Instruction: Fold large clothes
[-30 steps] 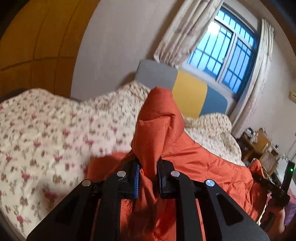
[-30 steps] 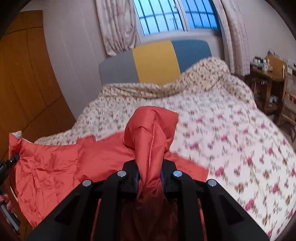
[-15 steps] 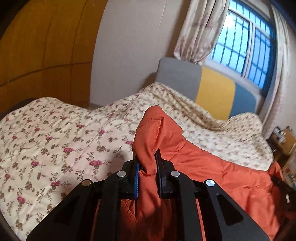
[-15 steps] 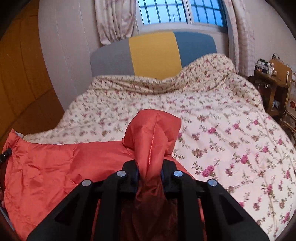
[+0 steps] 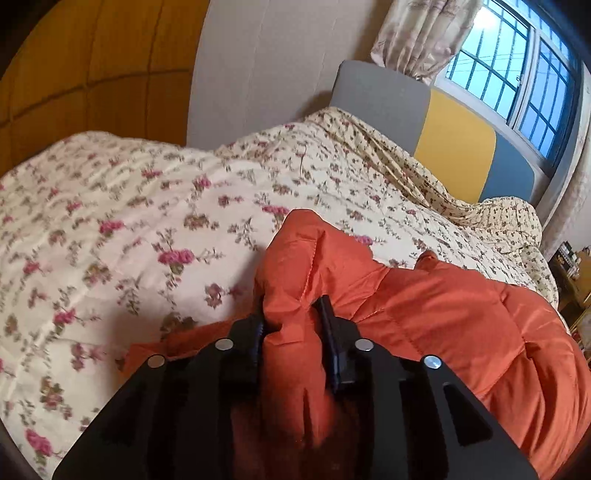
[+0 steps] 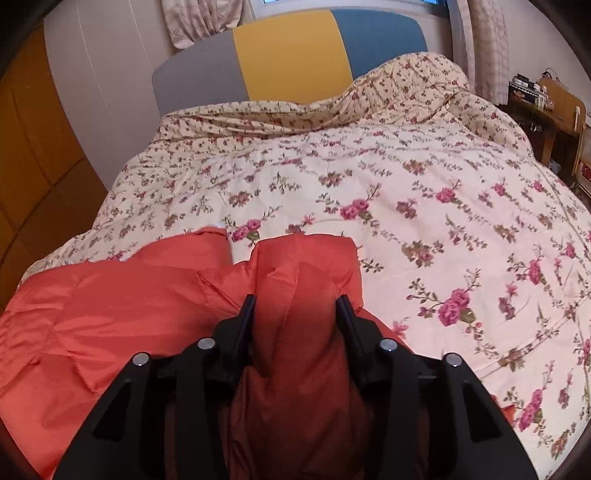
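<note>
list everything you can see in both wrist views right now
padded garment: one, orange, spread on the bed, a bunched fold between each tool's jaws
quilt: one, cream with pink flowers, covering the bed
headboard: one, grey, yellow and blue panels, at the bed's far end
curtains: pale patterned, beside the window
window: one, barred, above the headboard
wooden furniture: brown, right of the bed
left tool: black, jaws just opening around the fold
right tool: black, jaws just opening around the fold

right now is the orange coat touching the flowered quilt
Touching. In the right wrist view the orange coat lies flat on the flowered quilt, its edge resting on the fabric with no gap or shadow beneath; the left wrist view agrees.
</note>
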Demonstrator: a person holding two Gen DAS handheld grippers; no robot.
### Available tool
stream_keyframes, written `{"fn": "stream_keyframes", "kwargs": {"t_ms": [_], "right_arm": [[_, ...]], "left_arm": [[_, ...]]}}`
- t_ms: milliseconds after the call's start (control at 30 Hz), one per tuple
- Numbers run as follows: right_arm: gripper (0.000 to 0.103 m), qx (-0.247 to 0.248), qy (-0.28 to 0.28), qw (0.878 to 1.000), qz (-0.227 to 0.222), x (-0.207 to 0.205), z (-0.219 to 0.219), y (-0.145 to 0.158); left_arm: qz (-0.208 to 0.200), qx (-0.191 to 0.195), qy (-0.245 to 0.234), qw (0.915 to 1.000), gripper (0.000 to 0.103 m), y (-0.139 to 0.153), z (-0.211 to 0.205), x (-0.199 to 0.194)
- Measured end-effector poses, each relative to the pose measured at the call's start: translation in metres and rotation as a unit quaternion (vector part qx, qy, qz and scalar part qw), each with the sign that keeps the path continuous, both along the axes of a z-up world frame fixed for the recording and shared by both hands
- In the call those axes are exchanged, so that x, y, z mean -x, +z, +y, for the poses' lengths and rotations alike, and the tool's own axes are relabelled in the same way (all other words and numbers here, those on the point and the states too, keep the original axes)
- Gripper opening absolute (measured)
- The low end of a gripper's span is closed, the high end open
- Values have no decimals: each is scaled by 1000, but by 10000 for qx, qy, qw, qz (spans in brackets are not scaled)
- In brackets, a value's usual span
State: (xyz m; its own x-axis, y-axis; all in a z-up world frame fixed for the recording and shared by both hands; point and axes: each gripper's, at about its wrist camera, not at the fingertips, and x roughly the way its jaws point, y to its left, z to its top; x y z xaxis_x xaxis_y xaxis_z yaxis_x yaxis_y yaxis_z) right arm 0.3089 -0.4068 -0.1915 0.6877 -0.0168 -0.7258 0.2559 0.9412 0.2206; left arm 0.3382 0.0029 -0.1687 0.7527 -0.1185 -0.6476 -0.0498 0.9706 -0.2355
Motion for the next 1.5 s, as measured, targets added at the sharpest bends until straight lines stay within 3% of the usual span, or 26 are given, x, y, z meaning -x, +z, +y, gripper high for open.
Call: {"fn": "stream_keyframes", "kwargs": {"t_ms": [267, 367, 500, 600, 700, 767, 867, 1000, 1133, 1300, 1367, 1500], "right_arm": [[46, 267, -57, 9996, 89, -7, 6, -6], [46, 327, -62, 9994, 98, -8, 7, -6], [48, 351, -65, 9993, 84, -7, 7, -5], [51, 361, -67, 9993, 27, -3, 8, -4], [57, 395, -142, 9986, -321, 11, 9, 6], [57, 455, -247, 9963, -688, 28, 10, 19], [57, 482, -315, 9943, -894, 48, 15, 39], [56, 218, 112, 9932, -1139, 66, 32, 66], [56, 262, 816, 9921, -912, 44, 73, 76], [57, 462, 1193, 9917, -160, 4, 105, 41], [58, 407, 1197, 9919, -132, -1, 105, 29], [58, 327, 1161, 9925, -199, -5, 104, 16]], "left_arm": [[221, 18, 17, 9998, 38, -8, -1, -6], [239, -48, 23, 9997, 47, -5, -3, -4], [266, -205, -46, 9994, 63, 2, -5, 7], [95, -413, -150, 9990, 97, 17, -13, 34], [-303, -496, -322, 9978, 98, 35, -26, 66], [-518, -550, -486, 9960, 98, 46, -37, 81], [-740, -608, -703, 9929, 98, 61, -51, 91], [-1016, -715, -975, 9874, 98, 78, -80, 91], [-928, -1081, -1093, 9837, 98, 80, -113, 65], [-459, -1529, -1158, 9804, 98, 52, -135, 28], [-155, -1279, -1164, 9848, 98, 33, -128, 18], [-129, -853, -1127, 9899, 100, 14, -115, 14]]}}
